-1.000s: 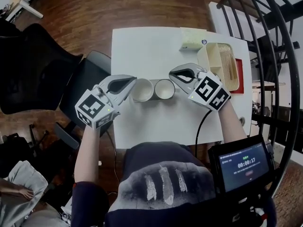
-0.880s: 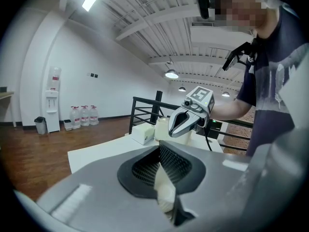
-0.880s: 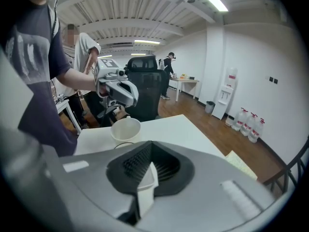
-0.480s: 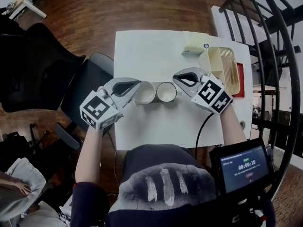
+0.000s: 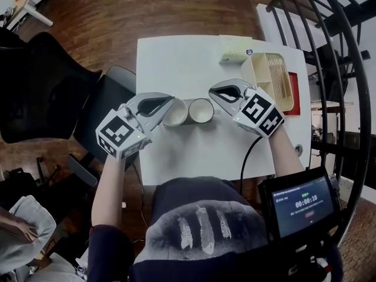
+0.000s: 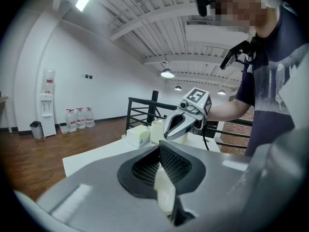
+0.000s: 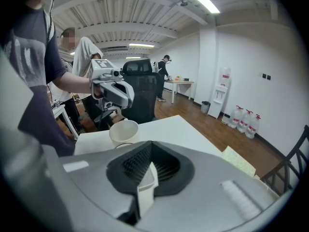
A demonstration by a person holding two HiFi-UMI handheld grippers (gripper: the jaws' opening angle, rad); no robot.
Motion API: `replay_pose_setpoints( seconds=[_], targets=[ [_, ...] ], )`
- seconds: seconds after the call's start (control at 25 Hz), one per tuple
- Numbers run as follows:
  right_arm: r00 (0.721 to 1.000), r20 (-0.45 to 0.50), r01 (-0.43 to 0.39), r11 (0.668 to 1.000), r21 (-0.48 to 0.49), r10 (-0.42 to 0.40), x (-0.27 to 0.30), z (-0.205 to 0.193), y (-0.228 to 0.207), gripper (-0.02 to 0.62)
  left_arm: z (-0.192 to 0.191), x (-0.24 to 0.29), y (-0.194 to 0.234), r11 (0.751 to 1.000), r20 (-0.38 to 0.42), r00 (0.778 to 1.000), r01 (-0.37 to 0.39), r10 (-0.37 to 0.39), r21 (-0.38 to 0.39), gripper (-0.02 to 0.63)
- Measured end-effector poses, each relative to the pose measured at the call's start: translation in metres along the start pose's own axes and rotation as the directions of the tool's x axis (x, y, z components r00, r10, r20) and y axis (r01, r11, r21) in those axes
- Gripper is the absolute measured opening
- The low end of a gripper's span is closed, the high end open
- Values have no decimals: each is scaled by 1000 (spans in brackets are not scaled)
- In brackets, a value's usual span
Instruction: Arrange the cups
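The person wears a dark navy T-shirt (image 5: pixel 171 200) with short sleeves and three pale, feather-like marks (image 5: pixel 202 228) printed across the chest. Each hand carries a tool with a smooth light-grey shell. The left gripper (image 5: pixel 171 103) and the right gripper (image 5: pixel 212 92) both have a dark teardrop opening on top and black ribbed pads (image 6: pixel 176 163) lining the jaws. Behind each shell sits a white cube printed with black square markers: the left marker cube (image 5: pixel 120 136) and the right marker cube (image 5: pixel 259 114). A thin black cable (image 5: pixel 246 155) runs from the right gripper. A black camera mount (image 6: pixel 202 0) is worn on the head.
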State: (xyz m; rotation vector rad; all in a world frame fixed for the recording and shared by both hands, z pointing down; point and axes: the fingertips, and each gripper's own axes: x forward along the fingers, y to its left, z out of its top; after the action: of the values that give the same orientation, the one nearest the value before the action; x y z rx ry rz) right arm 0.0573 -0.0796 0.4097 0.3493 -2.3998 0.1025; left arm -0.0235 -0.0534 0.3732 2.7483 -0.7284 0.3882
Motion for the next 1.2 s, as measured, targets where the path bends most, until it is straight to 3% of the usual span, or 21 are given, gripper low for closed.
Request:
replay_pose_setpoints(
  seconds=[1.2],
  targets=[
    [1000,-14,-4,1000,-3,4,4,0,2,5,-4,-12,6,1000,-17,1000,-17,17,0,15]
  ],
)
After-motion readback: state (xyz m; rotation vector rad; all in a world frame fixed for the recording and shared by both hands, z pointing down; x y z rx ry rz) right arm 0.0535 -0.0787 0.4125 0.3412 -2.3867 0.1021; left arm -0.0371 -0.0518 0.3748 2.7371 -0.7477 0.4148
